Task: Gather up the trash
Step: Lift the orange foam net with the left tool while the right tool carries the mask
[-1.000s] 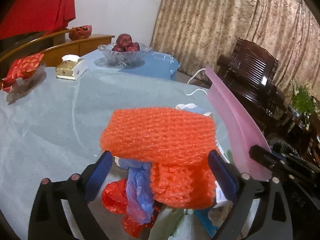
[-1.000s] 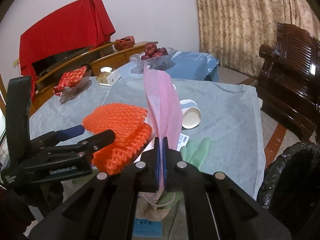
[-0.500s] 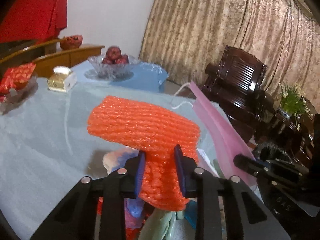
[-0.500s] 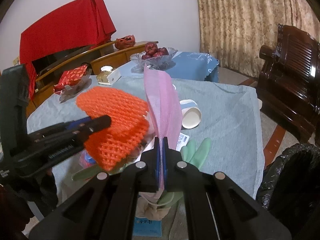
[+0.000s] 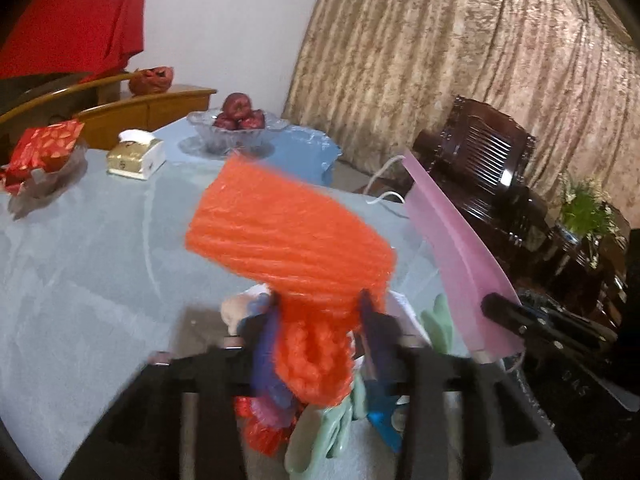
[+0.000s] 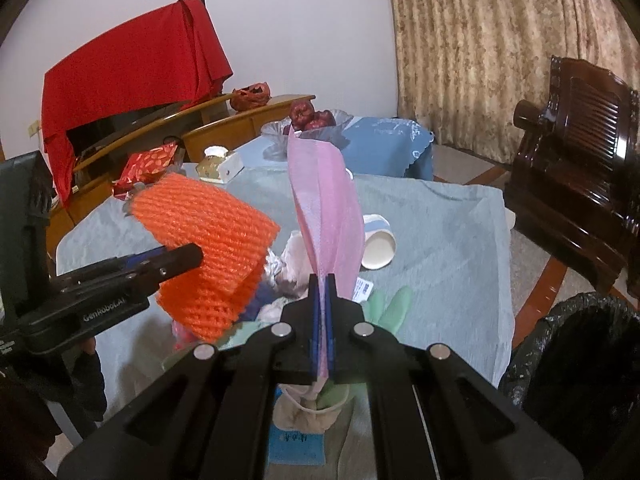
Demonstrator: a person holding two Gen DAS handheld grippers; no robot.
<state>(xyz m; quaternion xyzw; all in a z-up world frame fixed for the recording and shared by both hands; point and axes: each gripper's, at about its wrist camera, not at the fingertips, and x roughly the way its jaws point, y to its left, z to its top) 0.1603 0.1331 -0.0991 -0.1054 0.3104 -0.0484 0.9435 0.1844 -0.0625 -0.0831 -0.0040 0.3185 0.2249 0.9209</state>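
My left gripper (image 5: 316,320) is shut on an orange foam fruit net (image 5: 292,240) and holds it above the table; the net also shows in the right wrist view (image 6: 208,240), with the left gripper (image 6: 176,260) beside it. My right gripper (image 6: 320,292) is shut on a pink face mask (image 6: 328,216), which stands upright; the mask shows at the right of the left wrist view (image 5: 452,248). Under both lies a trash pile (image 6: 280,280) with green gloves (image 6: 392,300), a paper cup (image 6: 378,242) and red and blue wrappers (image 5: 264,412).
The table has a grey-blue cloth (image 6: 440,224). A black trash bag bin (image 6: 576,360) stands on the floor at the right. At the far side are a glass fruit bowl (image 5: 236,132), a tissue box (image 5: 136,158) and a red packet (image 5: 44,148). Dark wooden chairs (image 6: 576,176) stand at the right.
My left gripper shut on the orange foam net and lifted it off the pile, tilting it upward. My right gripper kept holding the pink mask almost still.
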